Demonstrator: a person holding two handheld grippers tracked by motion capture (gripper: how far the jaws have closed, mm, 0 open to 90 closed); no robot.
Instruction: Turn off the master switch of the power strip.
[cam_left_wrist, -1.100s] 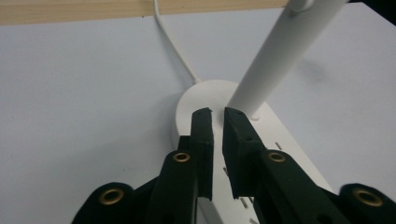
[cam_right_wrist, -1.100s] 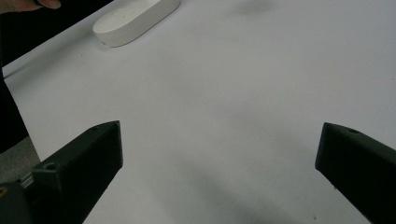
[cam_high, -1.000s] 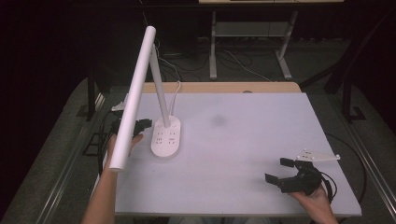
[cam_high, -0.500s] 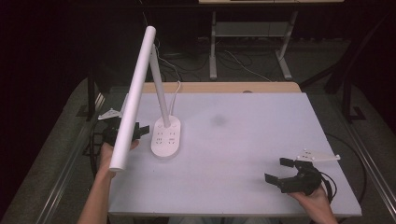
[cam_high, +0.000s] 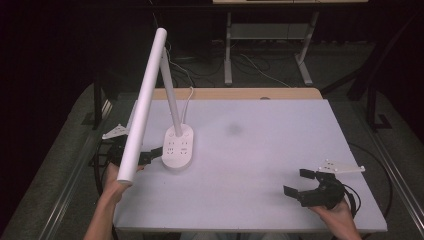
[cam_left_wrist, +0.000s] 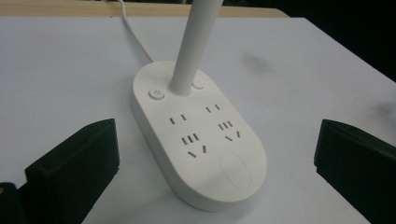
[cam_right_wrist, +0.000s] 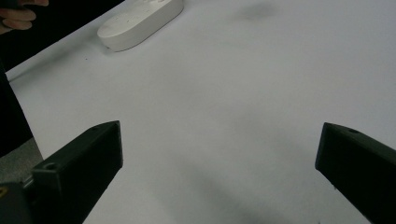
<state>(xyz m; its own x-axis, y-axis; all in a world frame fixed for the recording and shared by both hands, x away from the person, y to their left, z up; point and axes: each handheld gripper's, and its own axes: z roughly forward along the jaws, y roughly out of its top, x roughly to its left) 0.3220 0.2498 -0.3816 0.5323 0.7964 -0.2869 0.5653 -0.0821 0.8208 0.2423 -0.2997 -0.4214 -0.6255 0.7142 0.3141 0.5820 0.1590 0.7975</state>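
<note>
A white desk lamp stands at the left of the white table. Its oval base carries sockets and a power button. A stem rises from the base, and the long bar head slants over the table's left edge. My left gripper is open just left of the base, partly hidden behind the bar. In the left gripper view its jaws stand wide on either side of the base without touching it. My right gripper rests open and empty near the front right corner.
The lamp's white cable runs off the far edge over a wooden strip. A faint dark smudge marks the tabletop. In the right gripper view the lamp base and the other hand lie far off.
My left gripper has drifted slightly toward the table's near edge, staying beside the lamp base. The right gripper and the lamp have not moved.
</note>
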